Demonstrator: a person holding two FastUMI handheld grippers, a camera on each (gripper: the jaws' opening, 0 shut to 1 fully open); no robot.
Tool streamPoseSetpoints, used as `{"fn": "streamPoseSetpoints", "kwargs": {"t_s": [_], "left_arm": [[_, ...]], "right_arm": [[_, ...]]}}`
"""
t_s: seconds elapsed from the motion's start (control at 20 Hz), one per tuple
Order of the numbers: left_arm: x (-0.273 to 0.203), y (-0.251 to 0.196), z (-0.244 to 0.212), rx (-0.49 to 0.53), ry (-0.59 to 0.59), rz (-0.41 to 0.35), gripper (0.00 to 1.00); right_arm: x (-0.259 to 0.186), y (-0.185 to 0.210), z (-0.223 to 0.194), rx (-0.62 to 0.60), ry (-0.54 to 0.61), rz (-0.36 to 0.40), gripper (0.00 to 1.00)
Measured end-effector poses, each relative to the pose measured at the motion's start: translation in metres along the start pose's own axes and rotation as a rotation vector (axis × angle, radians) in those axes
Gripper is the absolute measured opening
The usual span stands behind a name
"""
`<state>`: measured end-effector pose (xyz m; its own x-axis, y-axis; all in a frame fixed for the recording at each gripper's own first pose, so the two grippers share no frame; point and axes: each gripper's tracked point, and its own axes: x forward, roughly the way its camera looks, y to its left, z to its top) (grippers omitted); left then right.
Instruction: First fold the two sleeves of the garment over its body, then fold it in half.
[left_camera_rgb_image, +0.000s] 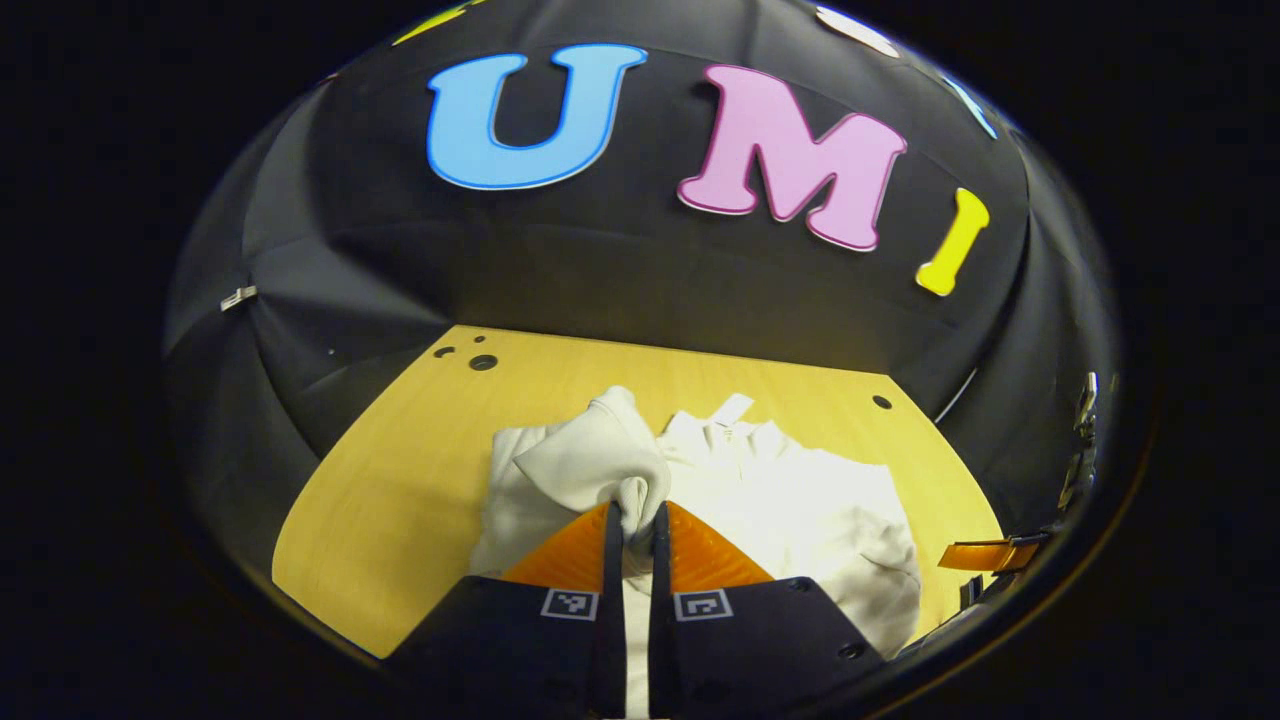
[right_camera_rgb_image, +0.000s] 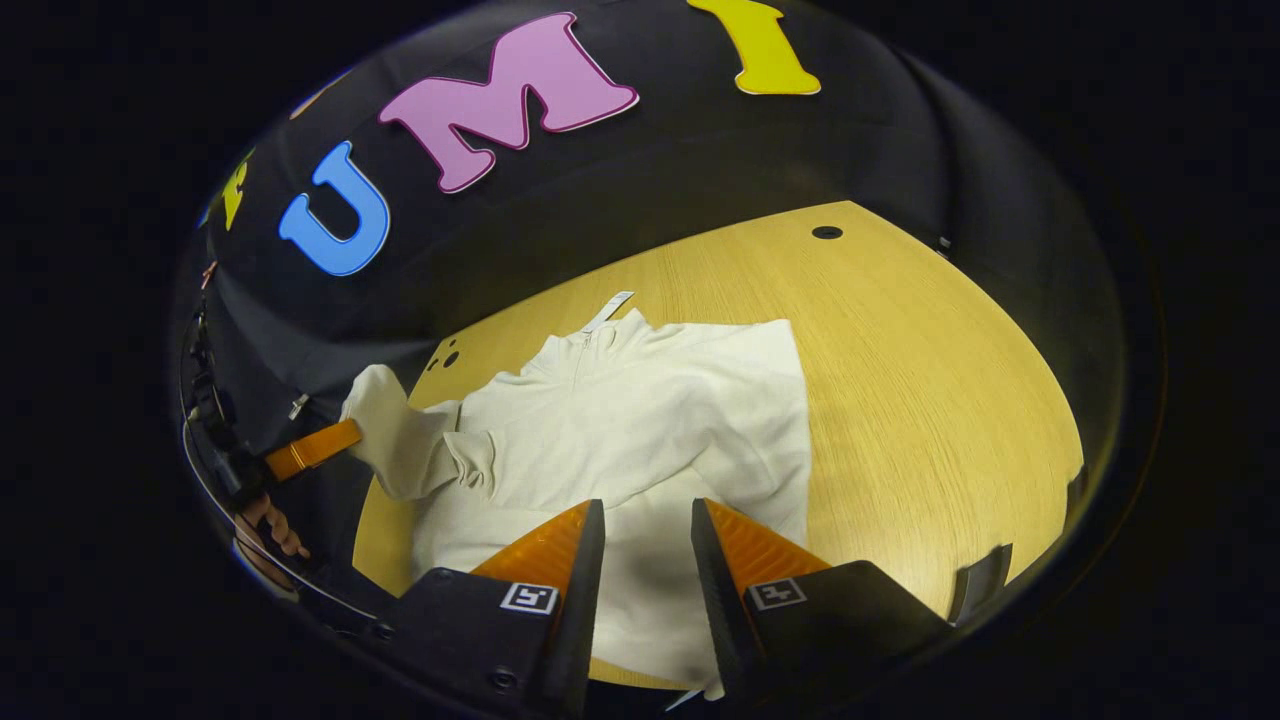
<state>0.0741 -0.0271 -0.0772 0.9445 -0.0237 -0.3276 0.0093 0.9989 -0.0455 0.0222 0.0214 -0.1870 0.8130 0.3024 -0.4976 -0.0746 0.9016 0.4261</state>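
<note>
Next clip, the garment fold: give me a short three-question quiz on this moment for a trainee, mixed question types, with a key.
1. True or false: the left gripper is shut on a sleeve of the white garment.
2. Multiple choice: the right gripper is (A) shut on the collar, (B) open above the garment's body, (C) resting on the bare wooden table.
3. Fill in: the raised sleeve is on the side of the garment nearest the ____ gripper.

Key: 1 true; its fingers pinch bunched sleeve fabric. 2 B; its fingers stand apart with white cloth showing between them. 3 left.
</note>
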Motion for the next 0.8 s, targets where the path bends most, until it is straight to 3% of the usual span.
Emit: {"fn": "streamPoseSetpoints", "kwargs": {"t_s": [0.25,0.35,0.8], "left_arm": [[0.024,-0.054,-0.015,0.055,0.034,-0.078,0.17],[0.033,-0.077,-0.023,0.073,0.050,-0.110,0.13],[0.069,-0.127,-0.054,0.127,0.121,-0.144,0.17]], "right_arm": [[-0.007,-0.018,-0.001,0.024,-0.001,-0.020,0.54],[-0.010,-0.026,0.000,0.034,-0.005,-0.030,0.54],[-0.014,-0.053,-0.006,0.072,0.014,-0.045,0.54]]}}
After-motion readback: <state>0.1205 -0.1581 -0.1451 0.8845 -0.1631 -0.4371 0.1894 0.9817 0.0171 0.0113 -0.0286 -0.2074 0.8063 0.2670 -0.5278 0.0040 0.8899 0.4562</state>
